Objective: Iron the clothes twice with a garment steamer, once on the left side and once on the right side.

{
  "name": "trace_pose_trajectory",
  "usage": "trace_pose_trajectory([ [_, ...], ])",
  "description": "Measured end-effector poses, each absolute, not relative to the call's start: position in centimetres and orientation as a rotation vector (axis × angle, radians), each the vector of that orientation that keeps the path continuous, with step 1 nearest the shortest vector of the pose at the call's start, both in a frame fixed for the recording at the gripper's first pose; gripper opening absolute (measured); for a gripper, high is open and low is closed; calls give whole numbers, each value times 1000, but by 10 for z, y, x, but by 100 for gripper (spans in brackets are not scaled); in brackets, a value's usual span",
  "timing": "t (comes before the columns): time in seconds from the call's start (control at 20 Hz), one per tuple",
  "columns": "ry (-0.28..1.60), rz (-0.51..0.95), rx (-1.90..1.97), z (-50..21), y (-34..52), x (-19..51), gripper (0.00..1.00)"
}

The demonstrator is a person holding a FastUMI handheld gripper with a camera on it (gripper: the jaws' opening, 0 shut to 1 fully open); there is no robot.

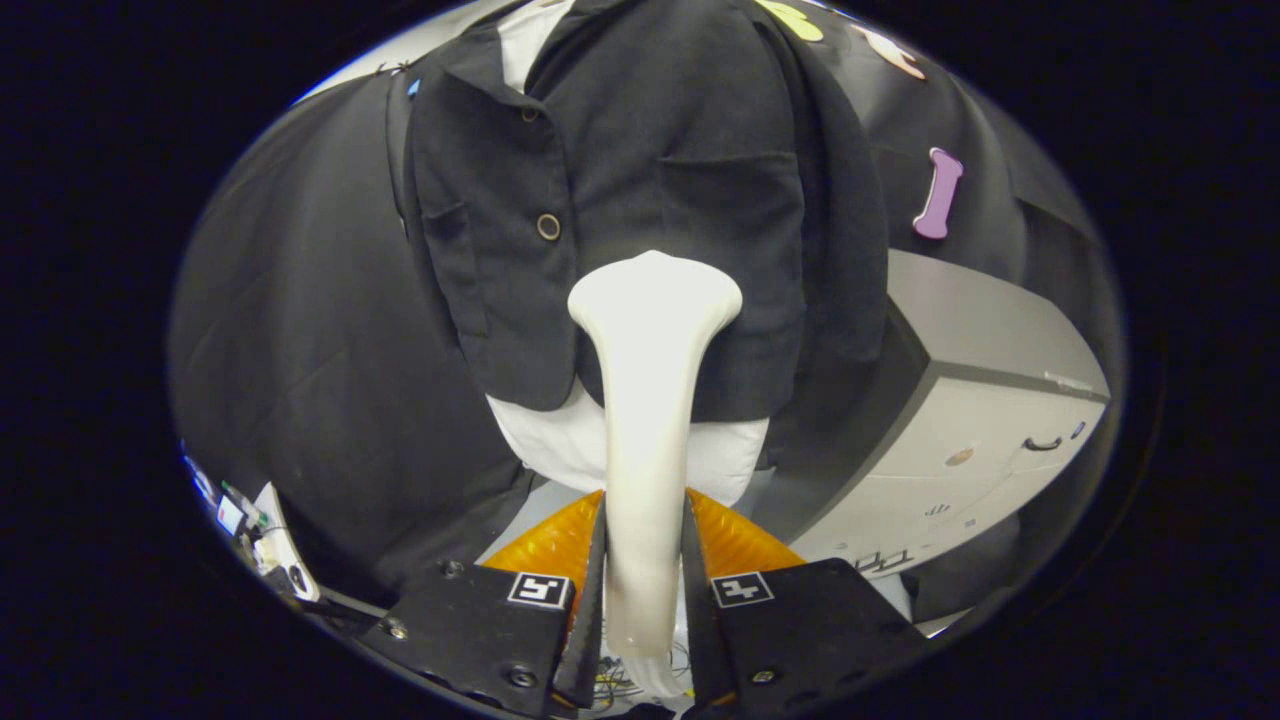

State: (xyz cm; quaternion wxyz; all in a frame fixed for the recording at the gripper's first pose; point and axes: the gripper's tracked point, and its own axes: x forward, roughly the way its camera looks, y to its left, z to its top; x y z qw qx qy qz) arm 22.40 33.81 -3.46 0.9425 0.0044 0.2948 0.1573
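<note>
A white garment steamer stands upright between my two fingers, and my gripper is shut on its handle. Its wide head rests against the lower front of a black jacket on a white mannequin torso. The head sits just right of the jacket's buttoned front opening, below a round button. The jacket's lower hem hangs beside the steamer's neck, with the white torso showing beneath it.
A grey cabinet with a drawer handle stands to the right of the mannequin. Black cloth hangs behind and left of the jacket. Small clutter and cables lie low at the left.
</note>
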Motion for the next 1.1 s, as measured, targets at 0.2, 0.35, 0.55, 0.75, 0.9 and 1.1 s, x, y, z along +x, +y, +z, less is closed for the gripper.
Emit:
trace_pose_trajectory([
  [0.2,606,316,19,-37,332,221,38],
  [0.35,585,305,50,-24,323,217,38],
  [0.55,535,289,78,7,312,211,38],
  [0.75,466,285,90,49,309,202,38],
  [0.9,413,304,89,81,317,194,38],
  [1.1,338,357,82,124,341,181,38],
])
